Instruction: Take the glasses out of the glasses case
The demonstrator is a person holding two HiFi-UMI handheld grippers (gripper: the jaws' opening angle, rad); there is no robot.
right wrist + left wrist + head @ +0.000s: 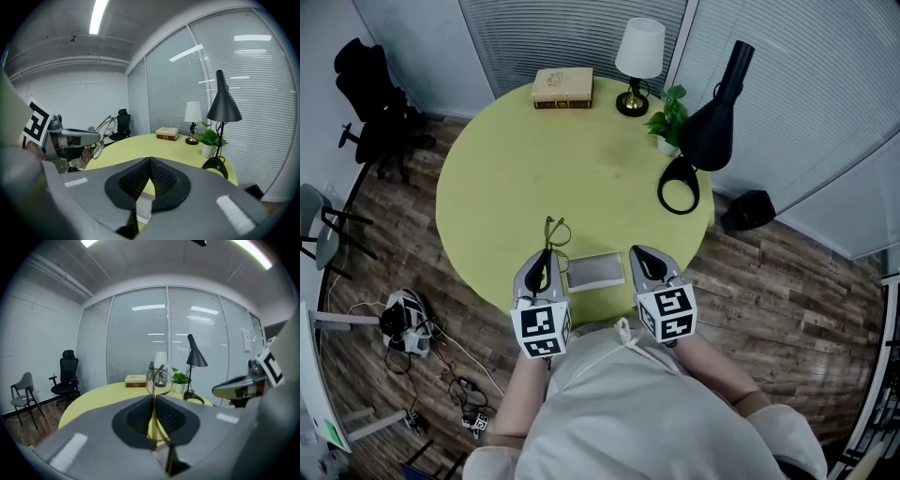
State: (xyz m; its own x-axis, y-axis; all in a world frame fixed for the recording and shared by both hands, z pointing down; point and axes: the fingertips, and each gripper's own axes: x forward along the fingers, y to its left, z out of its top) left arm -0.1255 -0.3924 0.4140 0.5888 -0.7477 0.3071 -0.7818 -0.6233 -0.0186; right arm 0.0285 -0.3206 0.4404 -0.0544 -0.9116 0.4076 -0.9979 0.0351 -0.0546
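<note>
My left gripper is shut on thin wire-framed glasses, held above the near part of the round yellow-green table. In the left gripper view a temple arm of the glasses runs up between the closed jaws and a lens rises past their tip. A flat grey glasses case lies on the table between the two grippers. My right gripper hovers just right of the case, shut and empty. From the right gripper view I see the glasses sticking out of the left gripper.
At the table's far side stand a book, a white-shaded table lamp, a small potted plant and a black desk lamp with a ring base. Office chairs and cables sit on the wooden floor to the left.
</note>
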